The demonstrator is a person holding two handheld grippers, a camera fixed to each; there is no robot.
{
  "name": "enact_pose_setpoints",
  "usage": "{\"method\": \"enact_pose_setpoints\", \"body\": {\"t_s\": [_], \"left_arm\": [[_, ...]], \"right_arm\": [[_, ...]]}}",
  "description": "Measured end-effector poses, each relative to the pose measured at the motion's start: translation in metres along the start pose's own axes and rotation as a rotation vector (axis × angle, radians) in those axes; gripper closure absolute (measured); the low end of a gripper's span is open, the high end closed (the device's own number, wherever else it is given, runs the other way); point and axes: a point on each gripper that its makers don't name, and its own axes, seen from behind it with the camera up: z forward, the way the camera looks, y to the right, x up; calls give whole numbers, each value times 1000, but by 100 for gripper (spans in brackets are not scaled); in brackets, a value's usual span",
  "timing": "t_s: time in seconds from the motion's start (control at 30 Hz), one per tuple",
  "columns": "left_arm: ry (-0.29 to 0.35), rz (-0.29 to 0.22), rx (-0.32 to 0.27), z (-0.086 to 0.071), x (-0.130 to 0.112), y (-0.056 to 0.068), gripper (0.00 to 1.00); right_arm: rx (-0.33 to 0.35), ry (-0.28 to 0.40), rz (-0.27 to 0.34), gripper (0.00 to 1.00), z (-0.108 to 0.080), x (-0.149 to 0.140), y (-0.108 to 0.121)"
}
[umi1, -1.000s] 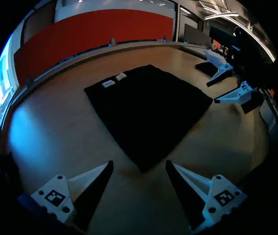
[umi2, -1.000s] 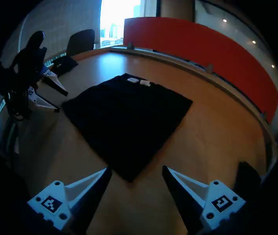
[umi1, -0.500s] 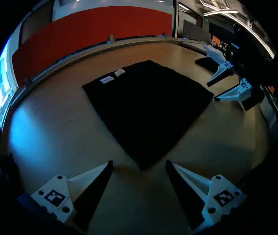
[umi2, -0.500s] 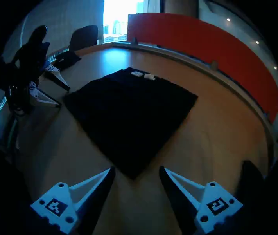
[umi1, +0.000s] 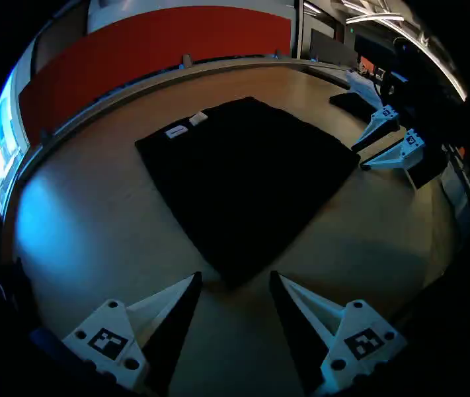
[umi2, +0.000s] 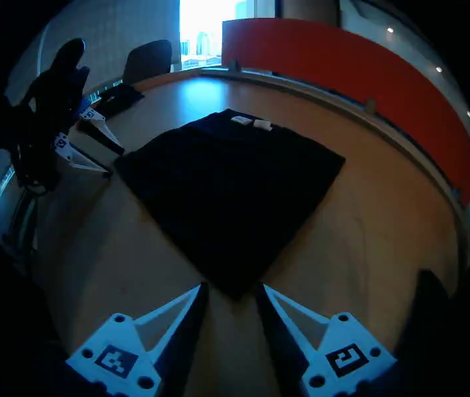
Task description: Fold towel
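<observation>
Both grippers sit low over the wooden table [umi1: 89, 218], angled down and pointing in across it. The left gripper [umi1: 235, 281] has its two white wedge fingers spread apart with a clear gap, and the nearest corner of the black towel [umi1: 248, 178] pokes right up into that gap at the tips. I can't tell if it's actually touching them, but nothing is pinched. It's the same deal for the right gripper [umi2: 231, 291]: fingers apart, gap a bit tighter, with another towel corner sitting just at the tips and not gripped. From the left gripper the other one is up ahead and off to the right, at the next corner of the towel. The hand holding it is too dark to make out. The towel lies flat, spread out ahead of both tools as a roughly square, matte, soft-looking dark cloth with no obvious wrinkles. Two small white tags [umi1: 178, 131] lie along its far edge. The fingers are pointed plastic with dark inner faces and square black-and-white markers on the bases. The tabletop is smooth and a bit glossy, picking up bluish light from a window [umi2: 215, 26]. A curved red panel [umi1: 149, 46] runs beyond the table's far edge, and a dark chair [umi2: 145, 63] stands far ahead-left of the right gripper.
</observation>
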Motion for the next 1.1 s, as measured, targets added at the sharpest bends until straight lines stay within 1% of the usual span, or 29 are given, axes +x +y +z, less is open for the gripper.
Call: {"method": "enact_pose_setpoints", "body": {"t_s": [0.17,0.27,0.37,0.43,0.5,0.57,0.77,0.97,1.03,1.1], "left_arm": [[-5,-2,1,0,0,0,25],[-8,-6,3,0,0,0,25],[-12,-8,7,0,1,0,26],[-16,-12,9,0,0,0,26],[-20,-14,10,0,0,0,29],[-22,-14,11,0,1,1,32],[-29,-11,8,0,1,5,45],[-41,-15,6,0,1,4,48],[-42,-18,12,0,2,2,55],[-43,-22,17,0,2,0,65]], "right_arm": [[3,2,9,49,0,-1,0],[2,3,13,53,0,-1,1],[1,2,17,59,0,-1,2],[0,0,21,65,0,-1,4],[-1,-1,23,70,0,-1,5],[-3,-2,25,74,0,-1,6],[-4,-3,24,76,0,-1,5],[-1,-7,27,77,0,0,5],[-1,-8,27,77,0,-1,5],[-2,-8,26,78,0,-1,5]]}}
